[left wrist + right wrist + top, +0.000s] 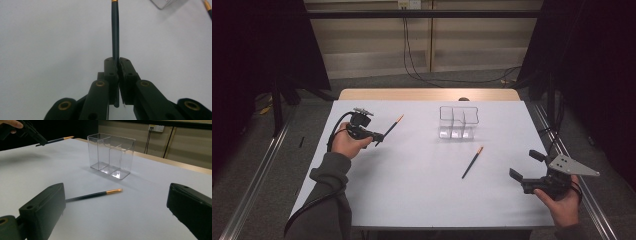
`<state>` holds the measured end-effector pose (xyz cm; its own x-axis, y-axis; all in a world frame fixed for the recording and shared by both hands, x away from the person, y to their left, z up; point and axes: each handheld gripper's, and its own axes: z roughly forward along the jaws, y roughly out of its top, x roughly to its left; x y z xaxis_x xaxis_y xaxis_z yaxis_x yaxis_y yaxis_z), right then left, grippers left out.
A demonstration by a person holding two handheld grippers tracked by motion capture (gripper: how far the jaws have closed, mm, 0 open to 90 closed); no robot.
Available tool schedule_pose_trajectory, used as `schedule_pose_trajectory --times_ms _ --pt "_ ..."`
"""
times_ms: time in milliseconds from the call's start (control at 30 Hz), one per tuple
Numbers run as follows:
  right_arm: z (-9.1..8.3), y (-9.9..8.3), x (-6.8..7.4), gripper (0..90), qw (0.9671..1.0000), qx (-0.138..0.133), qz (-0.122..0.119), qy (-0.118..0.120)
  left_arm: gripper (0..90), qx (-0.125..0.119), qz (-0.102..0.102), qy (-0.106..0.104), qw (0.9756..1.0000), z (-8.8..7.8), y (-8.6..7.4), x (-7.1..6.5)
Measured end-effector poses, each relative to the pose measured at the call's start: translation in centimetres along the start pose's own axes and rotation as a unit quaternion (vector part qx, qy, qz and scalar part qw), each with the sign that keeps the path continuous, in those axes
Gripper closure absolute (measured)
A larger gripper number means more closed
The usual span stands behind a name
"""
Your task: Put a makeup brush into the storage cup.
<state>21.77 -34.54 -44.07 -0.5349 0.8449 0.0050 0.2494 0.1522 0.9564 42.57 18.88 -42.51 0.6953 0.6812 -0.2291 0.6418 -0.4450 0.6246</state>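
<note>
You're clamping the left hand-held gripper tight on one pencil, holding it above the surface, probably heading for the clear organizer; your right hand-held gripper is waiting wide open, empty, near the second pencil

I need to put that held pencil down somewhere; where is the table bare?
The wide stretch between the left tool and the loose pencil is bare, as is the near edge of the table. It is tighter around the clear organizer and between the loose pencil and right tool.
</note>
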Motion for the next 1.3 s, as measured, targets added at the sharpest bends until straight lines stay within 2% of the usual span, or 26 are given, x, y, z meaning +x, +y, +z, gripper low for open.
schedule_pose_trajectory --times_ms 300,533,667,700,933,1067,1167,1300 --pt "0.1 0.0 0.1 1.6 1.0 0.001 -0.002 0.002 85.5 -0.062 -0.001 -0.01 0.998 -0.1 -0.6 -1.0" --pt "0.0 0.0 0.1 1.6 1.0 0.001 -0.001 0.0 85.5 -0.113 -0.009 -0.016 0.9934 0.2 -1.1 -1.7" --pt "0.0 0.0 0.0 1.6 1.0 0.001 0.0 0.0 85.5 -0.137 -0.012 -0.016 0.9903 0.2 -1.3 -2.0" --pt "0.0 0.0 0.0 1.6 1.0 0.001 0.0 0.0 85.5 -0.143 -0.012 -0.022 0.9894 0.3 -1.4 -2.0" --pt "-0.1 0.0 0.0 1.6 1.0 0.001 -0.002 0.0 85.5 -0.18 -0.016 -0.013 0.9835 0.4 -2.1 -2.5" --pt "0.0 0.0 0.0 1.6 1.0 0.001 -0.004 0.001 85.4 -0.206 -0.017 -0.006 0.9783 0.4 -2.3 -2.9" --pt "0.0 0.0 0.0 1.6 1.0 0.001 -0.003 0.002 85.4 -0.229 -0.022 -0.011 0.9732 0.4 -2.4 -3.1" --pt "0.0 0.0 0.0 1.5 1.0 0.002 -0.005 0.001 85.4 -0.236 -0.015 0.0 0.9716 0.5 -2.7 -3.5"
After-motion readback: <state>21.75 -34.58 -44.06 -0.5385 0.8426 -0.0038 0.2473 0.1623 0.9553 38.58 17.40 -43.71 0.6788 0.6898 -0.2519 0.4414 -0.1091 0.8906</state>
